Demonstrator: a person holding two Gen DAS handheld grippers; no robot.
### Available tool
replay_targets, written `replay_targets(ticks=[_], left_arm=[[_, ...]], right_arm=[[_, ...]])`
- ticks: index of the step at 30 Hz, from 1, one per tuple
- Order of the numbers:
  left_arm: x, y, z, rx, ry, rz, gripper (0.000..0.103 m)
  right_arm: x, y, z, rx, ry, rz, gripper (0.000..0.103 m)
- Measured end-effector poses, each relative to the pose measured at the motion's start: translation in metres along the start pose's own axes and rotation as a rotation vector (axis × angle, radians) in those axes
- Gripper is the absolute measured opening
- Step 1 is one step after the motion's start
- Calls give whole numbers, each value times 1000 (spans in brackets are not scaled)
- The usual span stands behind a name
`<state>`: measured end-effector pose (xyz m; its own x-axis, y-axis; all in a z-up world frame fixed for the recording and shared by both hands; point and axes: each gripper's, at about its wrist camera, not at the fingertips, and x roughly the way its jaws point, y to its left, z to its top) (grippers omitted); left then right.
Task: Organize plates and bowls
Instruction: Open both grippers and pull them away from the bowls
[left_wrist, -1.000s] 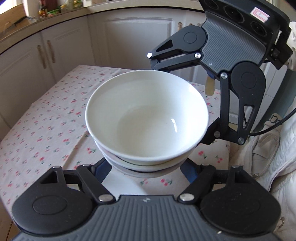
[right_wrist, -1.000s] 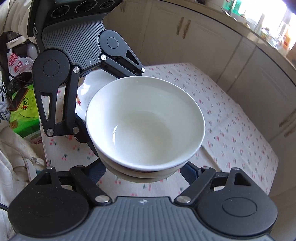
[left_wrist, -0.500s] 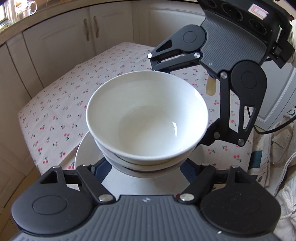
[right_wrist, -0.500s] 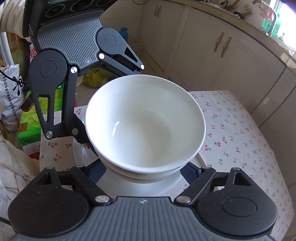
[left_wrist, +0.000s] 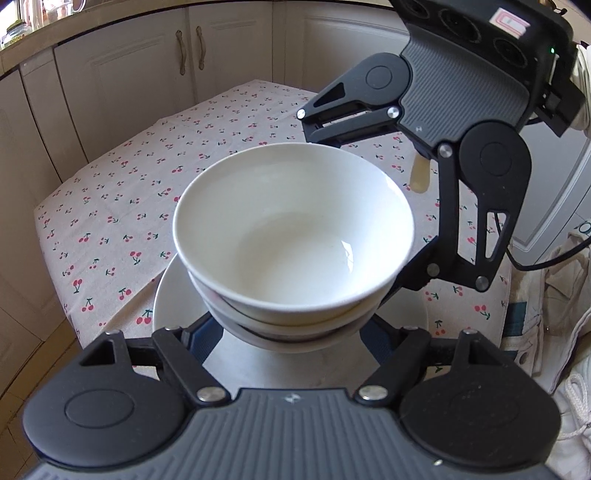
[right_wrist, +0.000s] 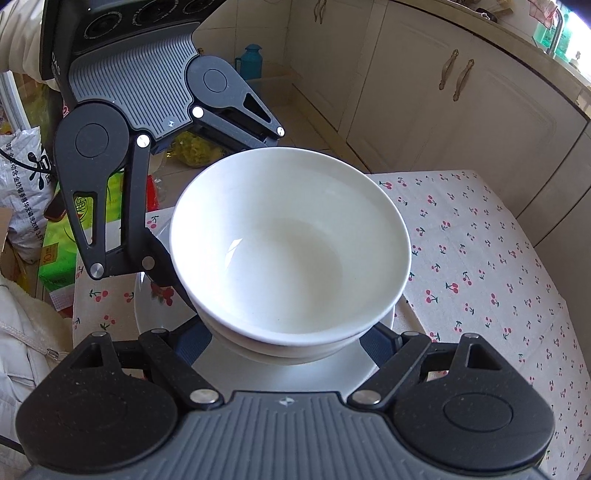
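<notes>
A stack of white bowls (left_wrist: 291, 236) fills the middle of both views (right_wrist: 291, 243), one nested in another. Both grippers hold it from opposite sides. My left gripper (left_wrist: 291, 332) has its fingers spread around the lower bowl. My right gripper (right_wrist: 291, 343) does the same from the other side and shows across the stack in the left wrist view (left_wrist: 424, 155). The stack hangs just above a white plate (left_wrist: 173, 295) on the cherry-print tablecloth (left_wrist: 129, 192); the plate also shows in the right wrist view (right_wrist: 332, 373). The fingertips are hidden under the bowls.
Cream kitchen cabinets (left_wrist: 140, 74) stand beyond the table. Bags and a green box (right_wrist: 59, 254) lie on the floor off the table's edge, with a teal jug (right_wrist: 251, 59) further back. White cloth (left_wrist: 554, 295) lies at the right.
Both grippers have carried the bowl stack across the table to over the white plate, which has come into view beneath it. The grip has not changed.
</notes>
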<state>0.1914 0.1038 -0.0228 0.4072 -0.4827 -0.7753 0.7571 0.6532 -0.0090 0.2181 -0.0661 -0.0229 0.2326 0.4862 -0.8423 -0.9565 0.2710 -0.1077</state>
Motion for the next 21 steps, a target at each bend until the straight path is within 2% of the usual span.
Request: replay_targets(ticks=[2,3,5,10,15,17,21], left_arm=[[-1,-1,-2,-3,-15,17,82],[-3,-4,-3,3,-27,32,87],[-8,-12,-5,13,-57,61,94],[-24,-32,-15,-21,-86,109,97],[-47,-61,-33,-94,-114,170,97],[-53,-73,-37,-163,-144,236,100],[-63,-99,-36,-285,-304,406,102]], right_arm=[[-1,2,-1,12,-1,-14,91],[-2,3,-1,20,-4,-15,93],[-6,8,-3,23,-12,-33,102],[-25,25,-15,50,-17,-106,103],[-55,43,-37,176,-33,-223,103],[-68,47,-48,272,-65,-276,103],[-87,58,-68,494,-144,-408,103]])
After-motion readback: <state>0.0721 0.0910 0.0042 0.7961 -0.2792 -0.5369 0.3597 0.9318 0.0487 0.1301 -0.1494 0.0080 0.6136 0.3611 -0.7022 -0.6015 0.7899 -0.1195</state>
